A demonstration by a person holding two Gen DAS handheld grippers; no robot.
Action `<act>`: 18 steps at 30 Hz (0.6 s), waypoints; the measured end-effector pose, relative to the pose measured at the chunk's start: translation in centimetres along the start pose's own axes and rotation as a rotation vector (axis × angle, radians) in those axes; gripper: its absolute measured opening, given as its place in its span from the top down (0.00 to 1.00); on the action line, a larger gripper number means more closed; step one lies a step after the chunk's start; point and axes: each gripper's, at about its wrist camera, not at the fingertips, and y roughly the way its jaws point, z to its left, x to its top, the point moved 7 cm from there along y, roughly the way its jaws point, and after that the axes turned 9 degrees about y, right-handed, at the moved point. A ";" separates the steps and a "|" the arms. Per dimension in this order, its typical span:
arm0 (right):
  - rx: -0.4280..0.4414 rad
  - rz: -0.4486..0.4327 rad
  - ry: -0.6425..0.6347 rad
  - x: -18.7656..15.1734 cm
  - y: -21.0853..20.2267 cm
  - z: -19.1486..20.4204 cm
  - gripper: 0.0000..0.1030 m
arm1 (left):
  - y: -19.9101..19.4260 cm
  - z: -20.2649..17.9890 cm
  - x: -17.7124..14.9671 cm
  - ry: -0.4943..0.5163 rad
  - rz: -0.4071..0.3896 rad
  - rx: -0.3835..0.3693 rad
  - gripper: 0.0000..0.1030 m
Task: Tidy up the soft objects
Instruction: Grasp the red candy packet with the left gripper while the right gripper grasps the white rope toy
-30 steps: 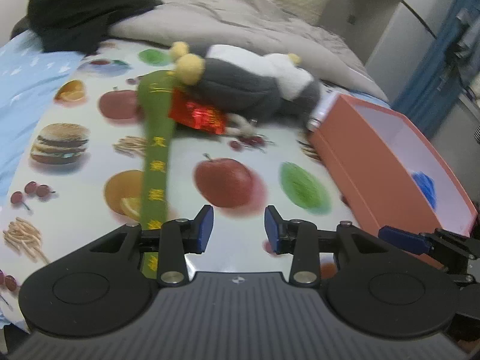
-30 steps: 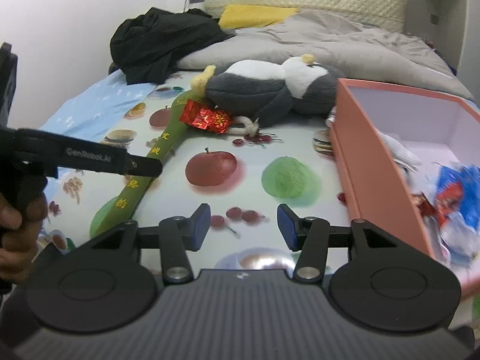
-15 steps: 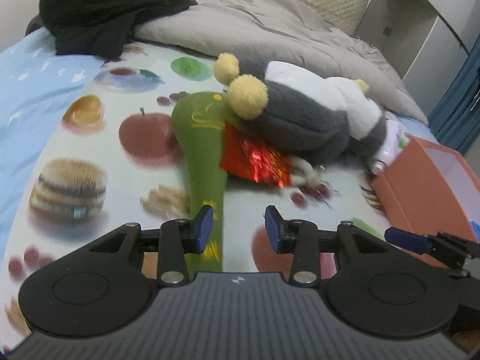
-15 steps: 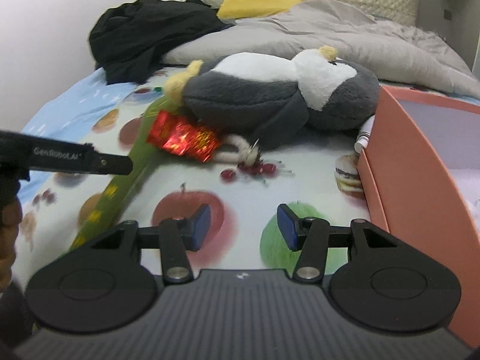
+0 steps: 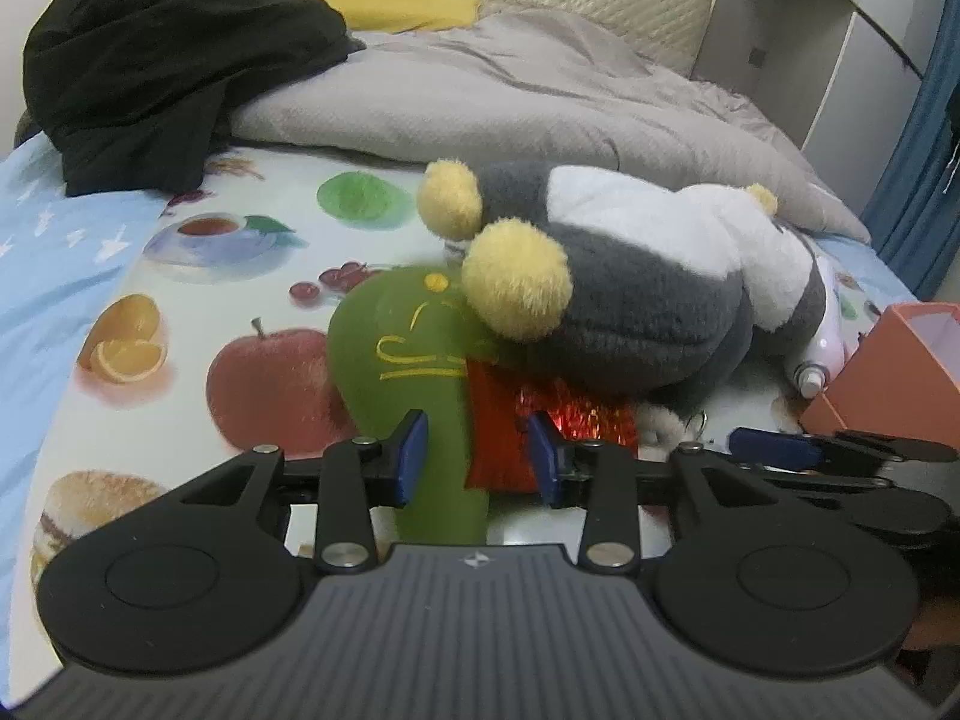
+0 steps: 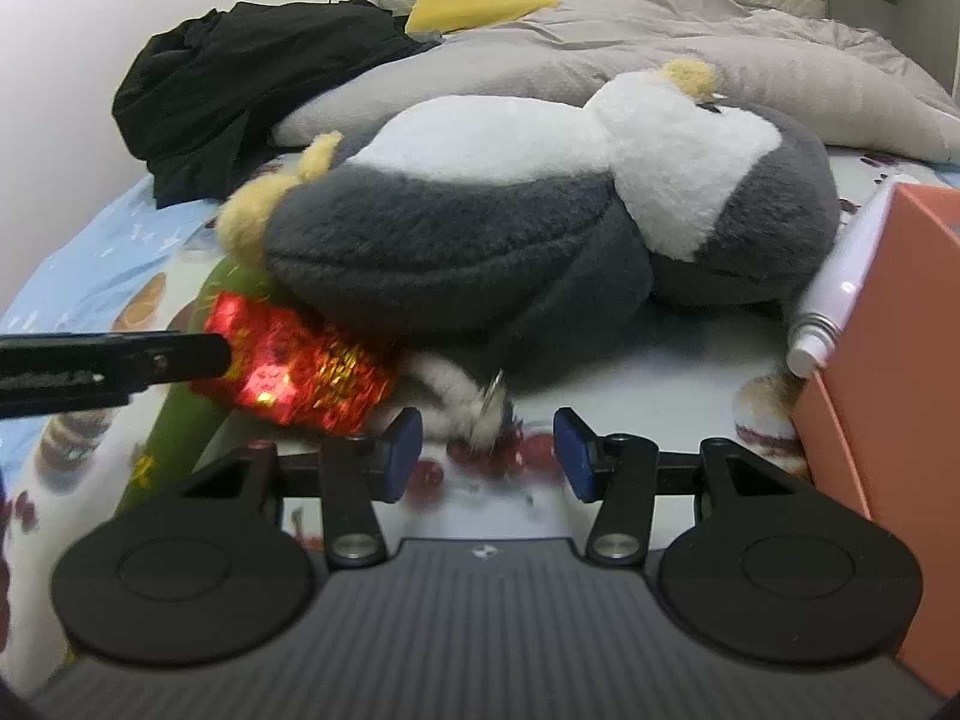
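- Left hand-held gripper (image 5: 477, 461) sits low with its jaws spread, gripping nothing, framing the green plush strip (image 5: 414, 360) and the shiny red packet (image 6: 300, 372) on it, probably lined up for a grab.
- Right hand-held gripper (image 6: 486, 453) is spread too and empty, aimed at the small fluffy keychain bit (image 6: 462, 396) by the packet.
- Big penguin plush (image 6: 510, 210) lies on its side on the bed, pinning the strip's far end, so that may drag.
- Orange box (image 6: 900, 360) waits on the right, likely the drop-off.
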 end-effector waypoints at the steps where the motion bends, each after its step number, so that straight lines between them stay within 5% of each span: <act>1: 0.000 0.001 0.001 0.1 0.4 0.0 0.50 | 0.1 0.0 0.1 0.000 -0.004 -0.004 0.62; 5: -0.004 0.009 -0.009 0.3 1.5 0.1 0.52 | 0.4 -0.1 0.5 -0.001 -0.003 -0.036 0.81; 8: 0.005 0.012 -0.014 0.2 1.8 0.3 0.63 | 0.6 -0.4 0.4 0.010 0.003 -0.045 0.92; 12: 0.002 0.013 -0.037 0.1 1.4 0.8 0.76 | 0.4 -0.8 0.2 0.006 0.000 -0.043 0.95; 18: -0.023 0.017 -0.043 -0.1 -0.1 0.5 0.77 | -0.8 -1.0 -0.5 -0.061 0.005 -0.058 0.98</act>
